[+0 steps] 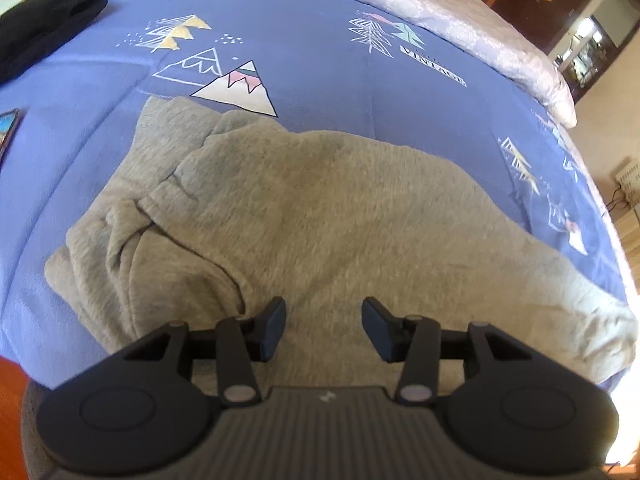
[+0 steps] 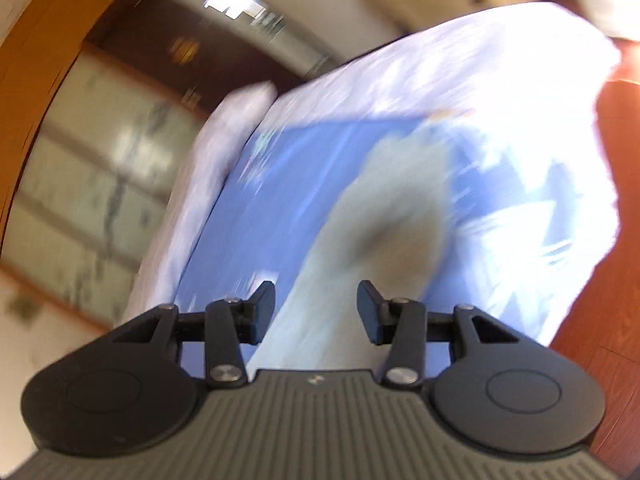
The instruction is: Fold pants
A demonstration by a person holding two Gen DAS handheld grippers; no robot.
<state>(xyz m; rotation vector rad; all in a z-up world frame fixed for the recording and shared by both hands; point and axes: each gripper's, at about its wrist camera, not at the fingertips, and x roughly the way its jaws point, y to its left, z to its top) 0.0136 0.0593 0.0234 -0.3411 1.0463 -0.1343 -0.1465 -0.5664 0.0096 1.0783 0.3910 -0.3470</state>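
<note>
I have the grey sweatpants (image 1: 320,216) lying on the blue printed quilt (image 1: 320,60), bunched into a rough fold near the bed's near edge, with a ribbed cuff or waistband curled over on their left side. The far edge of the quilt meets a pale lilac bedspread (image 1: 460,20). A black garment (image 1: 44,20) sits well apart at the quilt's far left corner.

My left gripper (image 1: 324,326) hangs just above the near part of the pants, jaws spread, nothing between the pads. My right gripper (image 2: 316,308) is likewise spread and empty; its view is badly smeared, so I can only make out the grey fabric (image 2: 380,220) ahead of it on the blue quilt.

The fabric looks like thick fleece knit: soft, limp, light, with no stiffness to hold a line by itself. I judge it will sag and drag if lifted from one point, and the fuzzy surface should grip the pads well rather than slip. Nothing fragile here. The best holds, I think, are the two ends of one edge, pinching through both layers at the thicker hem on the left and at the far right corner, so the fold carries over evenly.
</note>
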